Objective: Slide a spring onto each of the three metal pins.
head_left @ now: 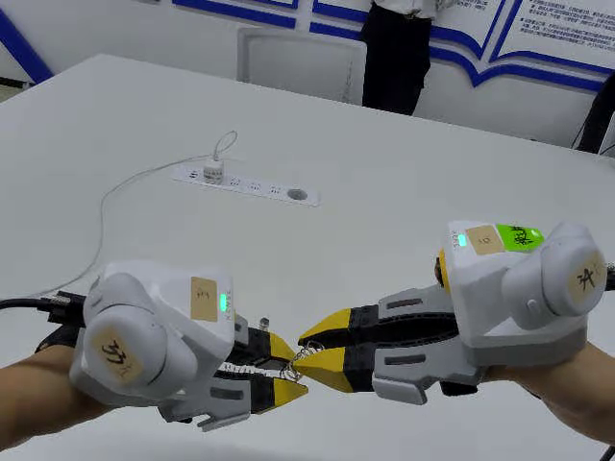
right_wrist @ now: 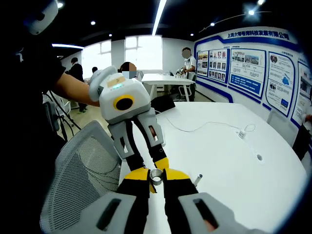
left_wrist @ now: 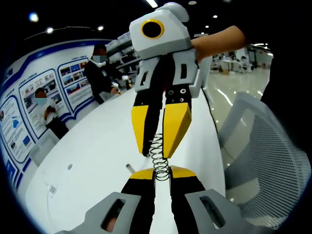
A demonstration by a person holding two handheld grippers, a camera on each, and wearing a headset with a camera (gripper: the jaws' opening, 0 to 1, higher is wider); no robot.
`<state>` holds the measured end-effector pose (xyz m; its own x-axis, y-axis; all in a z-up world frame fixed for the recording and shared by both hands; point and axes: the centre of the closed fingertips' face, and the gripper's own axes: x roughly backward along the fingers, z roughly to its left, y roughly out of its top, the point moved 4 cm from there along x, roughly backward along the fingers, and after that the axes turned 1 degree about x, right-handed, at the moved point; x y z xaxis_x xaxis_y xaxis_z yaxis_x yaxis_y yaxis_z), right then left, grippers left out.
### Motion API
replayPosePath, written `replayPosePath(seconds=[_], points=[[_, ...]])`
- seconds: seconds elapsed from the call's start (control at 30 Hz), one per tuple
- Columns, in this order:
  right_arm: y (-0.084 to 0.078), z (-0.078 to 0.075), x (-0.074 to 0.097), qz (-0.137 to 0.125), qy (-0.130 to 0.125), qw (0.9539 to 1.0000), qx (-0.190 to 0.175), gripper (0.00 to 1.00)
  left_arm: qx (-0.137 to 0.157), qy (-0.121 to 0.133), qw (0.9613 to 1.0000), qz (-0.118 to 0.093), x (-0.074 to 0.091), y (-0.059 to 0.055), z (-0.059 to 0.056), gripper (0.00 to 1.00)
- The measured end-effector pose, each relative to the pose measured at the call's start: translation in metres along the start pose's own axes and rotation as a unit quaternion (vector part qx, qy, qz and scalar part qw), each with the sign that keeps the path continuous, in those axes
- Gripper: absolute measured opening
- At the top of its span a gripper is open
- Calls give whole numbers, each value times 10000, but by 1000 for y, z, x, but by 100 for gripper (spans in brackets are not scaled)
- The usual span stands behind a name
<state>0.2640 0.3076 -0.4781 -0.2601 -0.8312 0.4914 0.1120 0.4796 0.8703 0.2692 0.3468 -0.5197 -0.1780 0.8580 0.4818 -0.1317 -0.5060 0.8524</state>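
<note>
A small steel spring is stretched between my two grippers, just above the white table. My left gripper is shut on one end and my right gripper on the other, yellow tips almost touching. In the left gripper view the spring rises from my left gripper into the right gripper opposite. The right gripper view shows the spring end-on in my right gripper, facing the left gripper. One short metal pin stands on the table beside the tips.
A white power strip with a plugged charger and cable lies mid-table. A chair and a standing person are at the far edge. A mesh chair stands by the near side.
</note>
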Motion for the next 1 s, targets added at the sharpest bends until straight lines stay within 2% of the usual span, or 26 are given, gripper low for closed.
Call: replayPosePath(seconds=[0.07,0.23,0.33,0.47,0.67,0.77,0.93,1.0], points=[[3,0,0,-50,-11,10000,4,10,218,-7,9997,-65,0,2,0,10],[4,-3,0,-22,-33,10000,45,10,157,68,9998,-69,0,3,2,11],[6,-3,0,-34,-45,10000,44,10,251,62,9996,-108,1,4,3,12],[5,-7,-1,16,-147,9999,70,10,286,71,9995,-128,1,3,3,22],[4,-12,1,35,-237,9997,53,10,333,132,9993,-101,1,0,4,28],[3,-16,2,57,-294,9995,46,10,392,223,9989,-79,2,-3,7,38],[-1,-24,4,119,-439,9990,0,10,598,385,9975,-52,4,-8,13,44],[-2,-29,5,126,-539,9984,-56,10,968,527,9938,-131,5,-10,17,46]])
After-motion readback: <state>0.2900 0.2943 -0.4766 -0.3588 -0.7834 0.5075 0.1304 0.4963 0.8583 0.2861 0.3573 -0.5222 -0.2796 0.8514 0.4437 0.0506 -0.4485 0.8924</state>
